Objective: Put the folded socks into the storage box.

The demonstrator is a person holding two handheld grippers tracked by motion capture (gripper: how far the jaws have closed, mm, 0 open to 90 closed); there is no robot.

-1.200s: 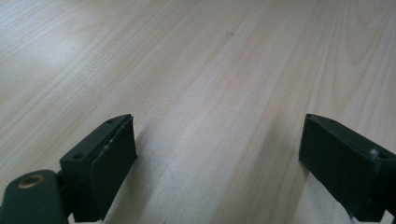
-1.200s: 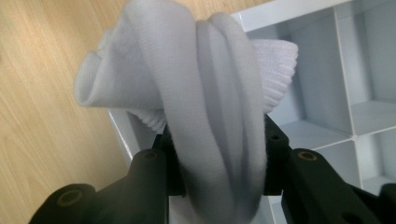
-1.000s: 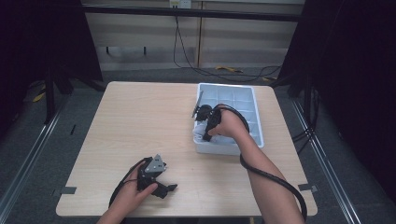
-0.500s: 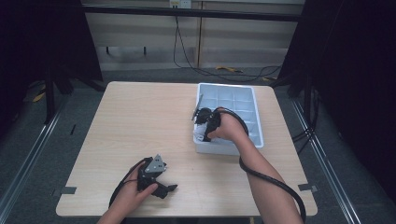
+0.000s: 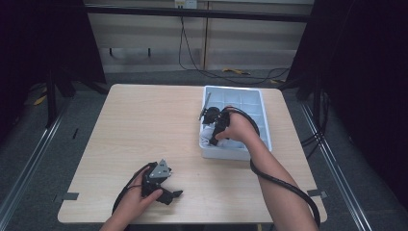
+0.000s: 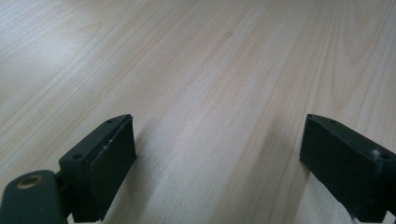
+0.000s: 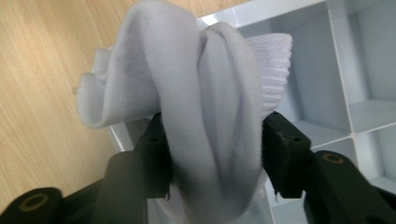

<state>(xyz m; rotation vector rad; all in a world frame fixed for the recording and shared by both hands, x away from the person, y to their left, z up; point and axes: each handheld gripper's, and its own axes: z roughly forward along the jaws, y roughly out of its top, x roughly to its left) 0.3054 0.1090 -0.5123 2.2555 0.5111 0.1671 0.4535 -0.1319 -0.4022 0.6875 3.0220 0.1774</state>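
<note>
Loosening lately, the right tongs (image 7: 215, 154) flank a white sock (image 7: 205, 112) (left tongs (image 6: 217, 163) gape, unmoved).

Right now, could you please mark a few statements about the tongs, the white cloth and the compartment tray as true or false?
1. The right tongs have a white cloth between their jaws. True.
2. The left tongs grip a cloth. False: their jaws stand wide open over bare table.
3. The white compartment tray sits at the table's left side. False: it sits at the right side.
4. The left tongs lie near the table's front edge. True.
5. The cloth is black. False: it is white.
</note>
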